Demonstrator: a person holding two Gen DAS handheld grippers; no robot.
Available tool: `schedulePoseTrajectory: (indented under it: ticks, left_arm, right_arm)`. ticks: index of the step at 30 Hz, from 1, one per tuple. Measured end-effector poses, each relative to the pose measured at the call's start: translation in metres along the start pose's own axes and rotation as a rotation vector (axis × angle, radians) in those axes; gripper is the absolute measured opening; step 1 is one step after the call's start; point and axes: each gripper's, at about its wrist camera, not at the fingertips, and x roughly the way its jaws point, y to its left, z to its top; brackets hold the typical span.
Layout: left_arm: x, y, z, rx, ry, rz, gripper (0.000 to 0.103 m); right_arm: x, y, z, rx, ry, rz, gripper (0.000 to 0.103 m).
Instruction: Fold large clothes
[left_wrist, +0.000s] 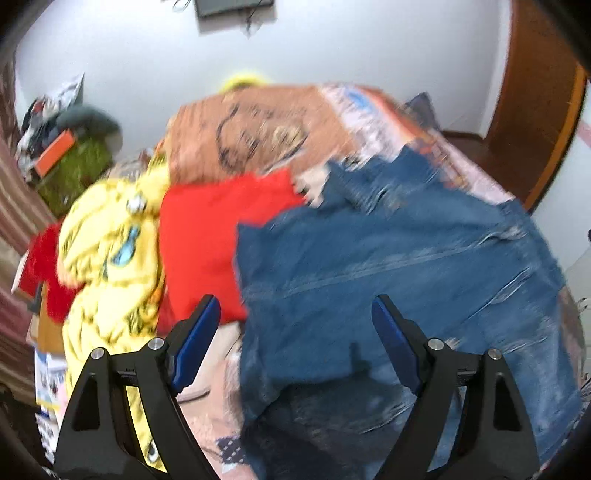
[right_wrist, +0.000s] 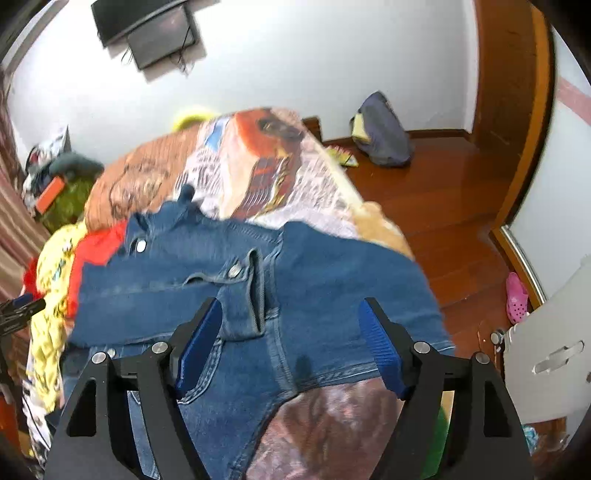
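Far-left heap: a green bin against the wall, piled with an orange box and dark clothes – too blurred for you to sort further.
Yellow garment: crumpled at the bed's left edge, black and blue print on it, a red cloth just under its left side.
Red shirt: flat on the bed, touching the yellow garment on one side and tucked under the denim on the other.
Denim jacket: spread over the near part of the bed, collar and metal buttons toward the far left, one sleeve cuff folded across the chest, hem hanging at the near edge.
Your left gripper: tilted down over the jacket's left half – jaws wide apart, nothing between them.
Your right gripper: tilted down over the folded cuff and hem – jaws apart, the pads clear of the cloth.
Floor to the right: a grey backpack leaning on the wall, a pink clog near a white board.
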Motion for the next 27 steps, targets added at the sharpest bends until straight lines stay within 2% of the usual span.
schedulePoseTrajectory:
  ticks: [3, 6, 15, 19, 22, 25, 27]
  left_arm:
    - [-0.007, -0.021, 0.016, 0.016, -0.042, -0.054, 0.085]
    - [-0.005, -0.045, 0.024, 0.032, -0.056, -0.094, 0.087]
    - [0.031, -0.102, 0.021, 0.073, 0.019, -0.191, 0.088]
    - [0.045, -0.115, 0.015, 0.088, 0.054, -0.196, 0.088]
    - [0.052, -0.116, 0.012, 0.085, 0.067, -0.192, 0.087]
    - [0.059, -0.111, 0.01, 0.066, 0.085, -0.189, 0.088]
    - [0.064, -0.107, 0.008, 0.048, 0.098, -0.184, 0.087]
  right_arm:
    - [-0.003, -0.017, -0.006, 0.052, -0.015, -0.01, 0.077]
    - [0.006, -0.038, -0.013, 0.133, 0.009, -0.014, 0.077]
    - [0.067, -0.114, -0.057, 0.485, 0.193, 0.061, 0.077]
    - [0.083, -0.131, -0.067, 0.58, 0.217, 0.109, 0.077]
    - [0.095, -0.14, -0.068, 0.638, 0.202, 0.147, 0.079]
    - [0.101, -0.141, -0.063, 0.651, 0.176, 0.129, 0.078]
    - [0.11, -0.14, -0.057, 0.648, 0.174, 0.083, 0.076]
